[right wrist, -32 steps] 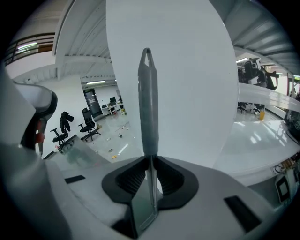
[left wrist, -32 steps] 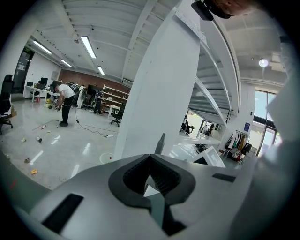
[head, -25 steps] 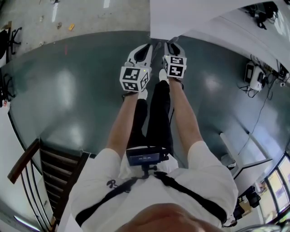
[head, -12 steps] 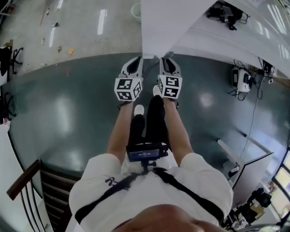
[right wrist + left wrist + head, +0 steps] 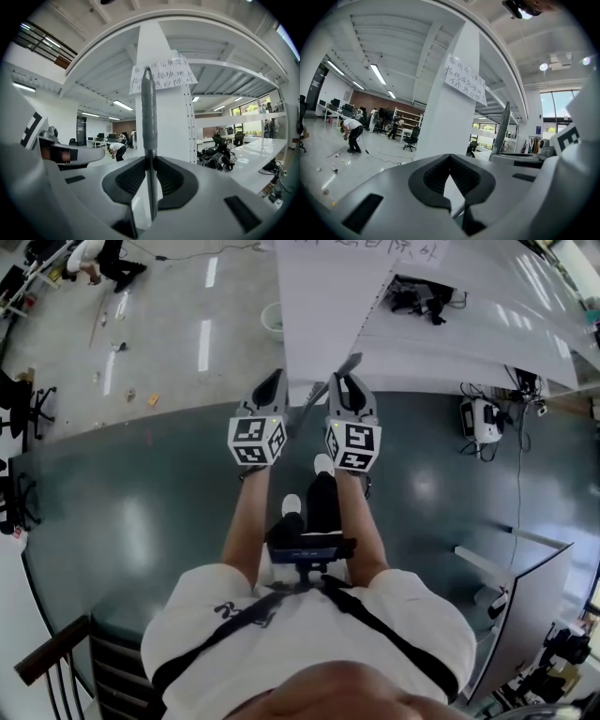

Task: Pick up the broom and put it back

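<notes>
Change: both hand-held grippers have come up together over the last second. The person stands straighter, and the white pillar [image 5: 319, 306] fills more of the head view than before.
Right hand-held gripper [image 5: 150, 161]: clamped on the grey broom handle [image 5: 149, 117], which stands upright between its pads. The handle's tip shows against the paper notice [image 5: 164, 72] on the pillar.
Left hand-held gripper [image 5: 450, 157]: jaw tips together with nothing between them, facing the pillar just beside the right one.
Broom: in the head view the handle slants between the two grippers towards the pillar. Its brush end is out of sight below.
Meaning: the pick-up looks done, with the broom apparently raised off the dark floor [image 5: 141, 484]. Putting it back remains, and its resting place is not evident.
Risk: only one gripper holds the long handle, so it may swing.
</notes>
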{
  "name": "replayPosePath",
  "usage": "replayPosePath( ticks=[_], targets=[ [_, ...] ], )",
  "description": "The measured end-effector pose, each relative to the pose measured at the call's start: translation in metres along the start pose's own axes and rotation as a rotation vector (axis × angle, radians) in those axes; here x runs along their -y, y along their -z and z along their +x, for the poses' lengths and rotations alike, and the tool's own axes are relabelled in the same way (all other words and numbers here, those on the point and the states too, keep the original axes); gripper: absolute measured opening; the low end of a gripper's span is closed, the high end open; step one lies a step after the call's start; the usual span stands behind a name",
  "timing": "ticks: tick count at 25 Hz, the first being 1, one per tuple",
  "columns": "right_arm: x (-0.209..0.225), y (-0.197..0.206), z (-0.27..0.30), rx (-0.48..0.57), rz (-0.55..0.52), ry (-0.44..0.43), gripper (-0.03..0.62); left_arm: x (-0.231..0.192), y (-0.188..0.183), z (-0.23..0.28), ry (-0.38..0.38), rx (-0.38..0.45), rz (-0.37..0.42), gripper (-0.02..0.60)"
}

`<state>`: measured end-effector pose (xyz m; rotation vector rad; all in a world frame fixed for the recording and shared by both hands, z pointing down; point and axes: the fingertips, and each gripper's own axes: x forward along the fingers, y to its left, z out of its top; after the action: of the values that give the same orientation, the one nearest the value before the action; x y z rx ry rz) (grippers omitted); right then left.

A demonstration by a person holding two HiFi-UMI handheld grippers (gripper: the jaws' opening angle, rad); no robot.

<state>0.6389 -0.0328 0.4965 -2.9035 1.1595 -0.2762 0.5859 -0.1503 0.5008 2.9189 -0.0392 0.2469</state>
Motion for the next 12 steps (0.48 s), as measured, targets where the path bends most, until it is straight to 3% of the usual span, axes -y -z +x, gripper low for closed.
replayPosePath(
  ticks=[6, 12],
  targets=[
    [-0.019, -0.072, -0.022, 0.119, -0.030, -0.034, 0.084, 0.016, -0.045, -0.024, 0.023, 0.038, 0.040, 0.012],
    [-0.025, -0.105, -0.031, 0.181, -0.051, -0.080, 0.084, 0.023, -0.079, -0.033, 0.007, 0.115, 0.067, 0.012]
  ],
)
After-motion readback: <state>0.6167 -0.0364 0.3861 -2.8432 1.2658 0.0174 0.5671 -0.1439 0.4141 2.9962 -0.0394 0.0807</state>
